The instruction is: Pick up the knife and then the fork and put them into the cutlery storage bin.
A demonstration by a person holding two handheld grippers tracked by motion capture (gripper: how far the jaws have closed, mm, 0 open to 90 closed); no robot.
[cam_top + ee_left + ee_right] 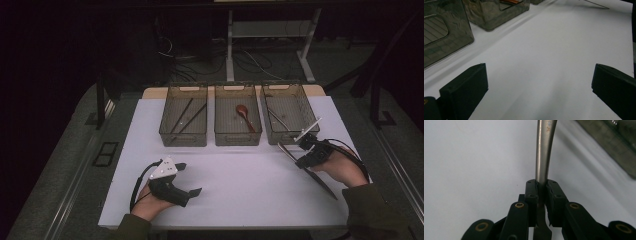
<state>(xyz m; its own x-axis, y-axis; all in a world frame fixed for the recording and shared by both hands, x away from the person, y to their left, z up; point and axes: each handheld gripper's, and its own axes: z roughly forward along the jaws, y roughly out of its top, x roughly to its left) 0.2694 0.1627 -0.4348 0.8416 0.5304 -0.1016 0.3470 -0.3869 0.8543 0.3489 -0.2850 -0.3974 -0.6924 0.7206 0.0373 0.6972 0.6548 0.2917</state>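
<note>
A long metal utensil (321, 183), knife-like, hangs slanted above the white table near its right edge. My right gripper (302, 161) is shut on it partway along its length. In the right gripper view its grey handle (543, 150) runs straight up out of the closed pads of the right gripper (543, 187). My left gripper (188, 178) rests at the front left of the table, open, nothing between its fingers. The left gripper view has the left gripper (539, 83) with its jaws wide apart over bare white surface.
Three smoky see-through bins stand in a row at the back: the left bin (183, 136) with dark sticks, the middle bin (237, 138) with a red spoon (243, 112), the right bin (273, 134) with a metal utensil. The white table (240, 185) ends near the hands.
</note>
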